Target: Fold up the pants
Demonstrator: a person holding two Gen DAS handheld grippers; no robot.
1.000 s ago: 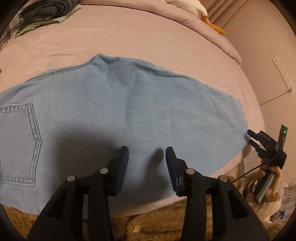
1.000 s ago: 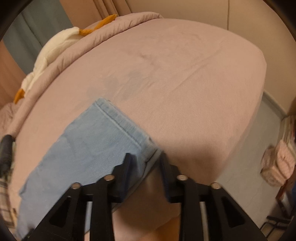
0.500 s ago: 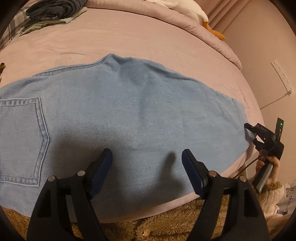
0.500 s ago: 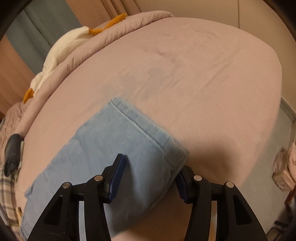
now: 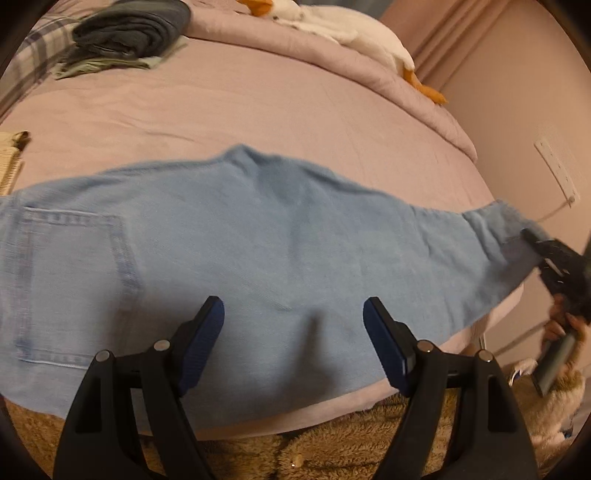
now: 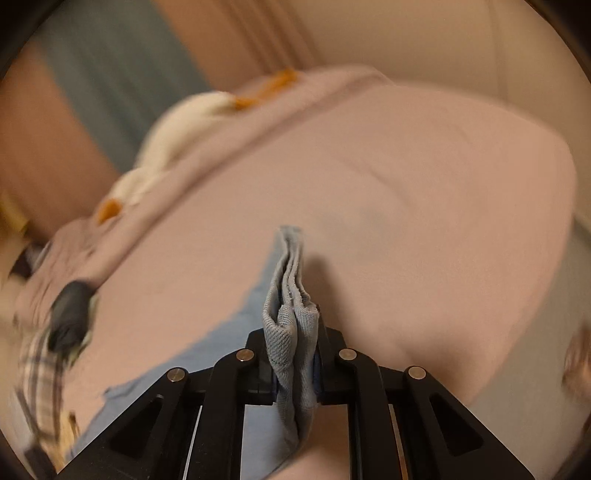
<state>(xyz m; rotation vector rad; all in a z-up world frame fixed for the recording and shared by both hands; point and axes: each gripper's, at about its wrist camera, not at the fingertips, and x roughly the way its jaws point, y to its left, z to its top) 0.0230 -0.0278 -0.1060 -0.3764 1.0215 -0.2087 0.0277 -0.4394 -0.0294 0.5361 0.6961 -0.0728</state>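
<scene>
Light blue jeans (image 5: 258, 236) lie folded lengthwise across the pink bed (image 5: 258, 107), back pocket at the left, leg ends at the right. My left gripper (image 5: 293, 321) is open and empty, hovering above the near edge of the jeans at mid-leg. My right gripper (image 6: 295, 345) is shut on the stacked leg hems (image 6: 290, 280) and holds them lifted off the bed; it also shows in the left wrist view (image 5: 554, 258) at the far right, gripping the hem end.
A pile of dark folded clothes (image 5: 129, 33) sits at the bed's far left. A white goose plush (image 5: 351, 33) lies on the bunched duvet at the back. A wall socket strip (image 5: 557, 173) is on the right. Brown shaggy rug (image 5: 295, 454) lies below the bed edge.
My right gripper closed on the leg hems and lifted them off the bed. My left gripper opened wide and stayed above the near edge.
</scene>
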